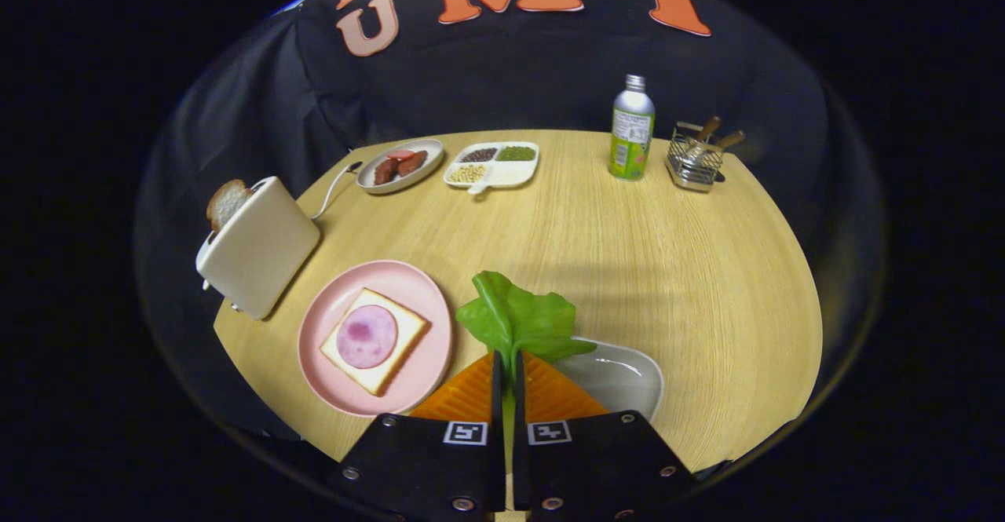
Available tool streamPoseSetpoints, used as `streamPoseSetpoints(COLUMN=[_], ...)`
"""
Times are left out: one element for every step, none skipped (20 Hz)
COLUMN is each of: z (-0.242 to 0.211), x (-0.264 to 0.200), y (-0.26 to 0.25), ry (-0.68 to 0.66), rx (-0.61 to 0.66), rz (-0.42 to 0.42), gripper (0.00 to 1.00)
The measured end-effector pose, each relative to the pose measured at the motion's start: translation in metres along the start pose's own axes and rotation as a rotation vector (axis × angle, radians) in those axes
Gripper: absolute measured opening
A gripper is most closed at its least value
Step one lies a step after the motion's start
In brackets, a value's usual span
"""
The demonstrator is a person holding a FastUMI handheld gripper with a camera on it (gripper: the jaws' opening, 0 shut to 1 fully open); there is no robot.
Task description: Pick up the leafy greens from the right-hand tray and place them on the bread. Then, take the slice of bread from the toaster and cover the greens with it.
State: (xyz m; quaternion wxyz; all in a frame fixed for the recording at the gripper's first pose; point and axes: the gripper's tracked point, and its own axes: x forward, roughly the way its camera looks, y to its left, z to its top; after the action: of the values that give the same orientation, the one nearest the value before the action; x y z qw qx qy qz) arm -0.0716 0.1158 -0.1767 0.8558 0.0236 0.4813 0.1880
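I have the gripper [506, 365] pinched nearly closed on the stem of the lettuce leaf [520, 319], which hangs above the white tray [628, 377], just right of the pink plate [377, 337]. On that plate, the bread slice [408, 326] with its ham round [367, 336] carries no greens yet. The second slice [226, 202] sits in the toaster [257, 249], left of the plate. By my reckoning, only the pick-up is done.

Pale wood-grain surface [628, 271], matt. Glossy pink plate [424, 286] at lower left; glossy white tray [628, 377] beside it. Smooth, waxy leafy greens [522, 319]. Wire basket [693, 165] at upper right, seemingly metal. Ribbed claw [507, 385] pads.
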Motion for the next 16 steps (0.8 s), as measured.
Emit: streamPoseSetpoints(z=[0.008,0.015,0.020,0.021,0.021,0.021,0.021,0.020,0.018,0.016,0.014,0.014,0.012,0.009,0.007,0.006], x=[-0.003,-0.004,-0.004,-0.003,-0.001,0.002,0.006,0.012,0.018,0.023,0.028,0.032,0.036,0.040,0.042,0.045], y=[0.011,0.025,0.040,0.053,0.064,0.073,0.081,0.091,0.100,0.108,0.114,0.119,0.122,0.127,0.132,0.135], ry=[-0.028,-0.052,-0.063,-0.067,-0.065,-0.062,-0.057,-0.052,-0.044,-0.036,-0.025,-0.020,-0.007,0.005,0.011,0.016], rx=[-0.025,-0.047,-0.062,-0.078,-0.099,-0.122,-0.143,-0.160,-0.173,-0.182,-0.192,-0.197,-0.200,-0.201,-0.212,-0.219], rz=[0.017,0.042,0.070,0.095,0.113,0.125,0.133,0.145,0.159,0.173,0.185,0.189,0.194,0.201,0.211,0.214], gripper=[0.05,0.04,0.04,0.05,0.05,0.05,0.05,0.05,0.05,0.05,0.05,0.05,0.05,0.04,0.05,0.05])
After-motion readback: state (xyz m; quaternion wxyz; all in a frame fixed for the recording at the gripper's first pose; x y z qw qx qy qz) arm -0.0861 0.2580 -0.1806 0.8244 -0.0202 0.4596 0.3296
